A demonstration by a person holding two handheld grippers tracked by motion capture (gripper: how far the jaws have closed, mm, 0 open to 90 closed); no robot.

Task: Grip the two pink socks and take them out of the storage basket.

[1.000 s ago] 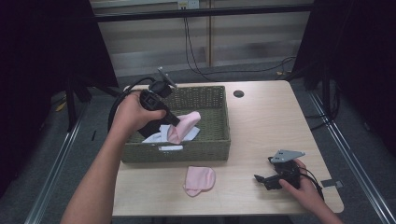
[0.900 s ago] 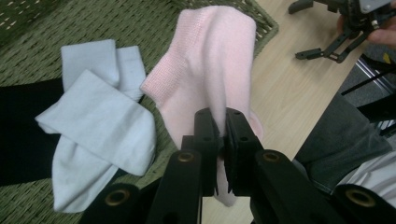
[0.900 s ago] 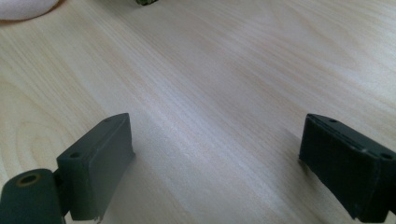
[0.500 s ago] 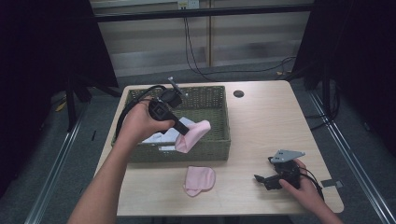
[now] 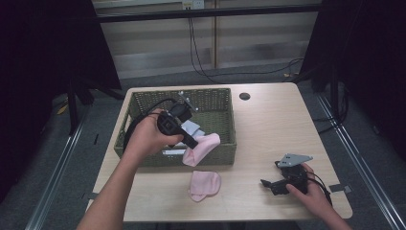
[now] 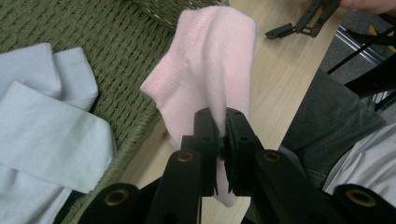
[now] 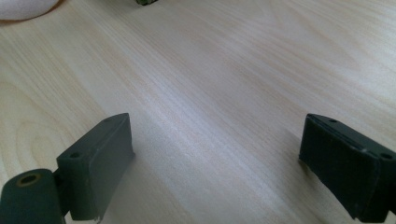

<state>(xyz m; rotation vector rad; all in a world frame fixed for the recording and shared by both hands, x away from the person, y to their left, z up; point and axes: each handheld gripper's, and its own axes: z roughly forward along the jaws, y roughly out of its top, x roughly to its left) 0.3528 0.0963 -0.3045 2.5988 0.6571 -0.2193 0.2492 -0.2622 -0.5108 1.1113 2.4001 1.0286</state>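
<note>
- Since the last frame, our left tool (image 5: pixel 191 143) has carried the pink sock (image 5: pixel 203 147) over the wicker basket's (image 5: pixel 220 155) front rim.
- Left gripper view: jaws pinch knit fabric; white socks (image 6: pixel 42 121) lie inside.
- Our right tool (image 5: pixel 273 184) rests wide apart on the wood-grain bench (image 7: pixel 224 93).

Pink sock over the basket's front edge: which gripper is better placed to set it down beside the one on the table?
Left, likely. The left gripper is shut on the pink sock, just behind the sock on the table. The right gripper rests open, off to the side.
</note>
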